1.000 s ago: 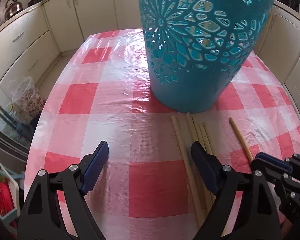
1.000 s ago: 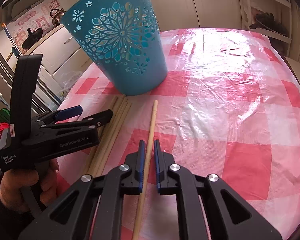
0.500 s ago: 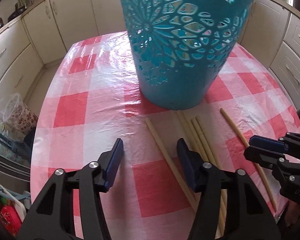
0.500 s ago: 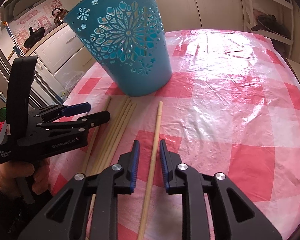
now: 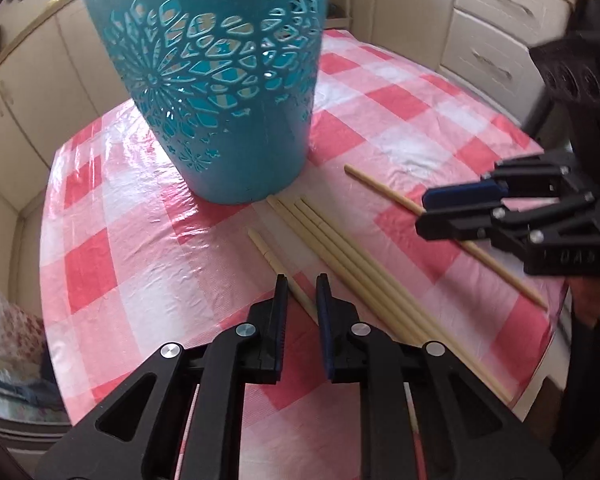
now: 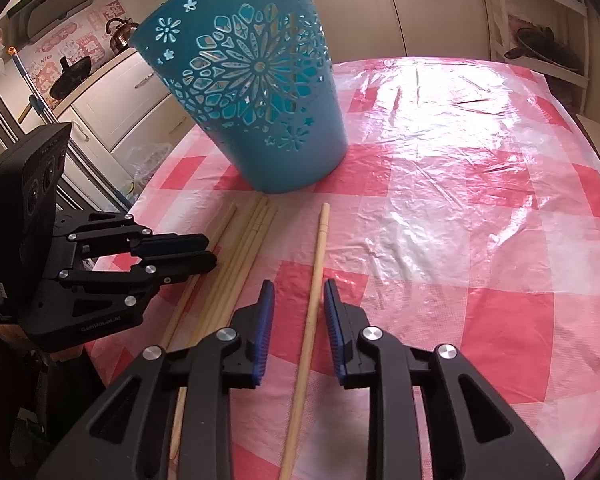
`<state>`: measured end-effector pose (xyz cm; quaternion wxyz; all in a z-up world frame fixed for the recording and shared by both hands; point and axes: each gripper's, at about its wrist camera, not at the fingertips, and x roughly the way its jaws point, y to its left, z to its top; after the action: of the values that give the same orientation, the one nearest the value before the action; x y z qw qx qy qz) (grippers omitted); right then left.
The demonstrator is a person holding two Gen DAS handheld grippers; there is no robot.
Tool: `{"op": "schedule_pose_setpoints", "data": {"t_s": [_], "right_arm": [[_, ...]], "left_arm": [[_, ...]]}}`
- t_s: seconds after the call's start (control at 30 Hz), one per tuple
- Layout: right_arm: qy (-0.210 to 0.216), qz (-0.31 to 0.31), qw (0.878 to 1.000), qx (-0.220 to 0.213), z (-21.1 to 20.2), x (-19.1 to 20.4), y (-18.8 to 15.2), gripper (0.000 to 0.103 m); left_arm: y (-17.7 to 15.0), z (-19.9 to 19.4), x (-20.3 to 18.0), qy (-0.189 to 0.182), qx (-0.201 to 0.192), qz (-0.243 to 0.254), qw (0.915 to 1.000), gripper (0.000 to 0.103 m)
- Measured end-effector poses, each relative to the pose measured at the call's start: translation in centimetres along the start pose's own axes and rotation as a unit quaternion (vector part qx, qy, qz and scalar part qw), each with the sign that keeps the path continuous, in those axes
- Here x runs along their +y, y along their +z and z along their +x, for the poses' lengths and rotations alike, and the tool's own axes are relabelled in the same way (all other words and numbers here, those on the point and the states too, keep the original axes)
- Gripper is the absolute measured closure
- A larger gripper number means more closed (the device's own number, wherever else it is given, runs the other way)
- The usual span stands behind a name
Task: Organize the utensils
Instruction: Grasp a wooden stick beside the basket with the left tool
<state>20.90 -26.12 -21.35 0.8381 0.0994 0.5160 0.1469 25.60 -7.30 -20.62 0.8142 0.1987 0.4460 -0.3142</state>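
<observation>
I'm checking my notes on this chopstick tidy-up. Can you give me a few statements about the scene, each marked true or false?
1. The teal cut-out plastic basket stands upright on the red-and-white checked tablecloth. True.
2. The lone wooden chopstick lies between the right gripper fingers, untouched. True.
3. The bundled chopsticks sit inside the basket. False: they lie on the cloth.
4. The left gripper is spread wide. False: its fingers have just been closing around one chopstick.
</observation>
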Motion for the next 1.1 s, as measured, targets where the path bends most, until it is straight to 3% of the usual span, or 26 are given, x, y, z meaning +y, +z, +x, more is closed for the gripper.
{"op": "schedule_pose_setpoints", "data": {"t_s": [0.1,0.17,0.27,0.4,0.43,0.53,0.57,0.83,1.1], "right_arm": [[-0.001,-0.001,1.000,0.000,0.0,0.0,0.0,0.077],[-0.002,-0.002,1.000,-0.001,0.0,0.0,0.0,0.077],[-0.003,-0.004,1.000,-0.003,0.1,0.1,-0.1,0.077],[-0.004,-0.008,1.000,-0.003,0.1,0.2,-0.2,0.077],[-0.004,-0.007,1.000,-0.003,0.1,0.2,-0.2,0.076],[-0.003,-0.009,1.000,-0.003,0.2,0.2,-0.2,0.075],[-0.003,-0.009,1.000,-0.003,0.2,0.2,-0.2,0.075],[0.000,-0.009,1.000,-0.002,0.3,0.0,-0.1,0.075],[-0.011,-0.024,1.000,-0.004,0.4,0.5,-0.1,0.074]], "left_arm": [[0.2,0.0,0.3,0.034,0.009,-0.012,0.9993,0.088],[0.5,0.3,1.0,0.057,0.011,-0.046,0.9972,0.072],[0.7,0.5,2.2,0.070,0.011,-0.111,0.9913,0.061],[0.6,0.6,2.5,0.082,0.003,-0.175,0.9813,0.060],[0.6,0.6,2.4,0.088,-0.003,-0.182,0.9793,0.062],[0.5,0.5,1.9,0.091,-0.015,-0.197,0.9760,0.091],[0.5,0.5,1.9,0.086,-0.017,-0.204,0.9750,0.096],[1.1,1.0,2.7,0.087,-0.011,-0.235,0.9679,0.097],[0.6,0.7,2.2,0.090,-0.023,-0.236,0.9672,0.098]]}}
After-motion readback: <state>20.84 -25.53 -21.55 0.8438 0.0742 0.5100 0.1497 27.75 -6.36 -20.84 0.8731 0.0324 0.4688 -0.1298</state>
